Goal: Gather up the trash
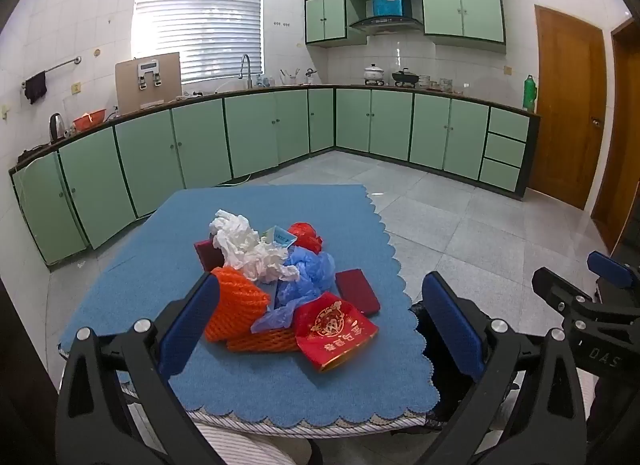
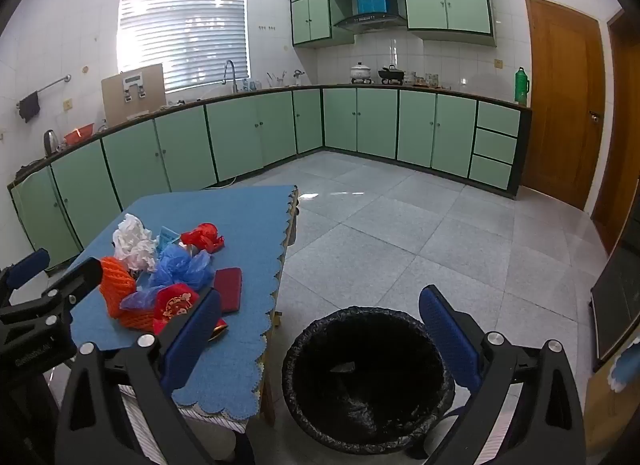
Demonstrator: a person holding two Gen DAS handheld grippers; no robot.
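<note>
A pile of trash lies on the blue-covered table [image 1: 132, 289]: orange foam net [image 1: 236, 305], white crumpled tissue [image 1: 244, 245], blue plastic bag [image 1: 308, 273], red plastic bag [image 1: 306, 235], red printed packet [image 1: 336, 329] and dark red cases [image 1: 357, 291]. My left gripper [image 1: 320, 317] is open and empty, held above the near side of the pile. My right gripper [image 2: 320, 329] is open and empty above a bin with a black liner [image 2: 364, 377] on the floor right of the table. The pile also shows in the right wrist view [image 2: 168, 265].
Green base cabinets [image 1: 248, 137] run along the far walls with a sink, pots and a kettle on the counter. A wooden door [image 1: 568, 105] is at the right. Grey tiled floor [image 2: 440, 225] lies beyond the table and bin.
</note>
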